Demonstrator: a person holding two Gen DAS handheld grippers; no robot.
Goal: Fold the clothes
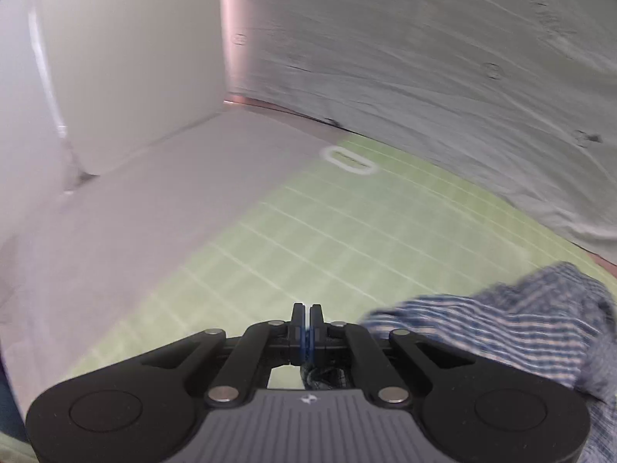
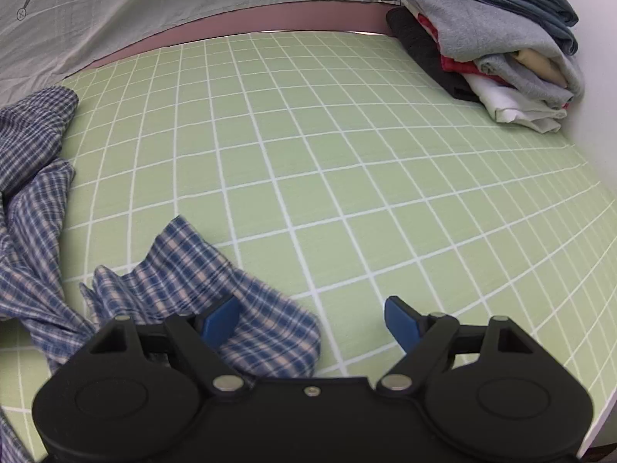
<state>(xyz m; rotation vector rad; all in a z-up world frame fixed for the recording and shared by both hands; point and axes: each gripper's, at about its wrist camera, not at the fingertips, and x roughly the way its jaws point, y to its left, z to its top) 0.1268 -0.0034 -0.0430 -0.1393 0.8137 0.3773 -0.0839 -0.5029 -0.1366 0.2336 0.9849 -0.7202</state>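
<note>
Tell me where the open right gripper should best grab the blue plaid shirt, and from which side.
Probably the flat lobe of the blue plaid shirt lying on the green grid mat just ahead of the right gripper. Its free edge faces right, so slide in low from the right and pinch that edge. The left gripper looks shut on another part of the cloth, which favours a far hold.

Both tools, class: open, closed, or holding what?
Left tool: closed on the plaid shirt.
Right tool: open, holding nothing.

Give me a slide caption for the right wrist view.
Open right gripper over plaid shirt on green grid mat, folded clothes stack behind.
</note>
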